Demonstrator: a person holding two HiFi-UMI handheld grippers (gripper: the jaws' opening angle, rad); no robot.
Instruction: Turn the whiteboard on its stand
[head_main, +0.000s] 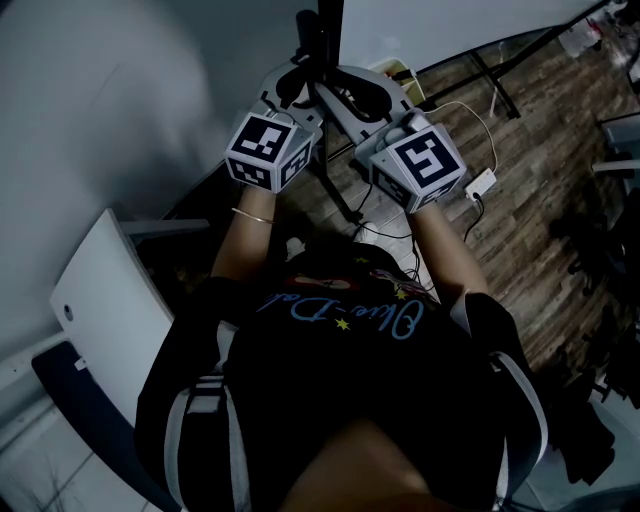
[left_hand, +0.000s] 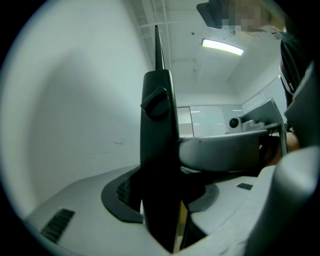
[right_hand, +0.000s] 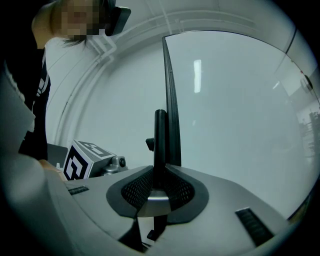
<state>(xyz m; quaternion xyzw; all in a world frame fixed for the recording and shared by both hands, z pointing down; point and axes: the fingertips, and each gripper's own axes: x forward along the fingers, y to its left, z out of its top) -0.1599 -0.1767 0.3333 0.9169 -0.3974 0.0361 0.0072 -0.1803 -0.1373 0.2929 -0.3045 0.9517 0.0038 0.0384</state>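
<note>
Both grippers clamp one black post (left_hand: 159, 140): your left gripper (left_hand: 161, 200) from one side, right gripper (right_hand: 159, 196) from the other. The board (right_hand: 230, 110) stands edge-on just past the jaws, its face right of the right gripper.

Forward passage is blocked by the whiteboard (right_hand: 235, 130); room is left rightward, above the power adapter (head_main: 480, 184) on the floor (head_main: 540, 130)

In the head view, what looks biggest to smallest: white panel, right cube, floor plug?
1. White panel
2. Right cube
3. Floor plug
The cube is nearer the camera, so real sizes are unsure.
</note>
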